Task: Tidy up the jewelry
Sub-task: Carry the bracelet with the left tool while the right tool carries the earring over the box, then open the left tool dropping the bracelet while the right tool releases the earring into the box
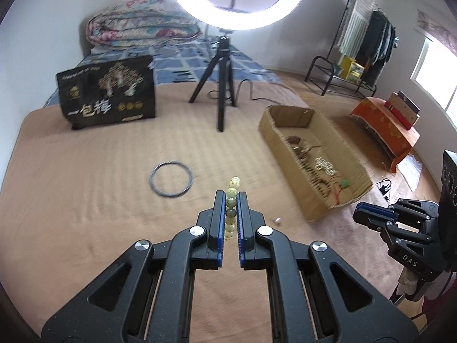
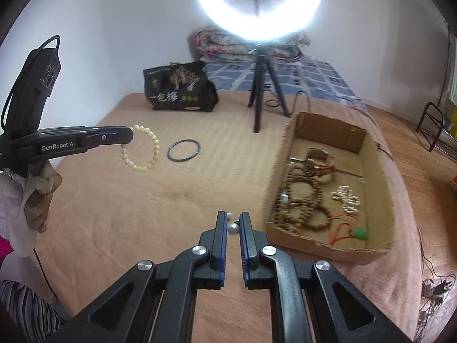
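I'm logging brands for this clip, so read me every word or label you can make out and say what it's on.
"GenRobot.AI": side of the left gripper.
"DAS": body of the right gripper.
"一包梅": big gold characters on the black bag.
Smaller gold line along the bag's top and its round seals: too blurred to read.
Cardboard box: no print visible.

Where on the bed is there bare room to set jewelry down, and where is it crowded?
Bare blanket lies between the dark ring and the cardboard box, and on the near side of the ring. The box's near half is crowded with bead strands; only its far end is bare.
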A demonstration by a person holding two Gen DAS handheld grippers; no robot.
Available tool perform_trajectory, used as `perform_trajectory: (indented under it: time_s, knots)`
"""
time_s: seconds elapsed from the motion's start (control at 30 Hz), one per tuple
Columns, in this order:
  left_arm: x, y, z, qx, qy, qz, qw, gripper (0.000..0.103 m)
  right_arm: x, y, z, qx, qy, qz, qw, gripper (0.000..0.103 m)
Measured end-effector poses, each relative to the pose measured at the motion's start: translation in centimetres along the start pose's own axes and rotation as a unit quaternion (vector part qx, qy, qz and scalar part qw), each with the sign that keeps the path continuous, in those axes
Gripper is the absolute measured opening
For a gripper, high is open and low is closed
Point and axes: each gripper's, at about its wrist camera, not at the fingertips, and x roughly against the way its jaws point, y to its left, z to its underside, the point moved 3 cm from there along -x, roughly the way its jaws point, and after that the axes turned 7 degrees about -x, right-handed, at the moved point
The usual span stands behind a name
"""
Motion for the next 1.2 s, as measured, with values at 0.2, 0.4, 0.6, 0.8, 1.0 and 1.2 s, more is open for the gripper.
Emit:
perform_trajectory:
  time_s: [0.2,0.4,0.6,0.8,1.0,1.2]
  knots:
    - [-1.0,-2.5,-2.2,-0.008,-0.008,0.021,0.9997,0.005,1.4,-3.4,-0.8,-0.021,-0.013,0.017,1.0,0.006]
    - [-2.3,-4.9,-4.0,-0.017,-0.012,0.037,0.9991,0.005,1.9,-6.3,-2.0,-0.031,-0.022,0.031,0.999,0.006]
    - [-4.0,-7.3,-5.6,-0.031,-0.012,0.051,0.9981,0.005,1.1,-9.0,-3.6,-0.043,-0.027,0.037,0.998,0.006]
    - [-5.8,-9.2,-7.0,-0.035,-0.011,0.063,0.9973,0.005,-0.3,-11.1,-5.3,-0.056,-0.027,0.039,0.997,0.006]
    - [-7.2,-10.8,-7.8,-0.042,-0.011,0.073,0.9964,0.005,-1.8,-13.4,-7.4,-0.068,-0.029,0.044,0.996,0.006]
    - [-8.5,-12.1,-7.9,-0.049,-0.003,0.082,0.9954,0.005,-3.4,-15.1,-9.1,-0.078,-0.028,0.047,0.995,0.006]
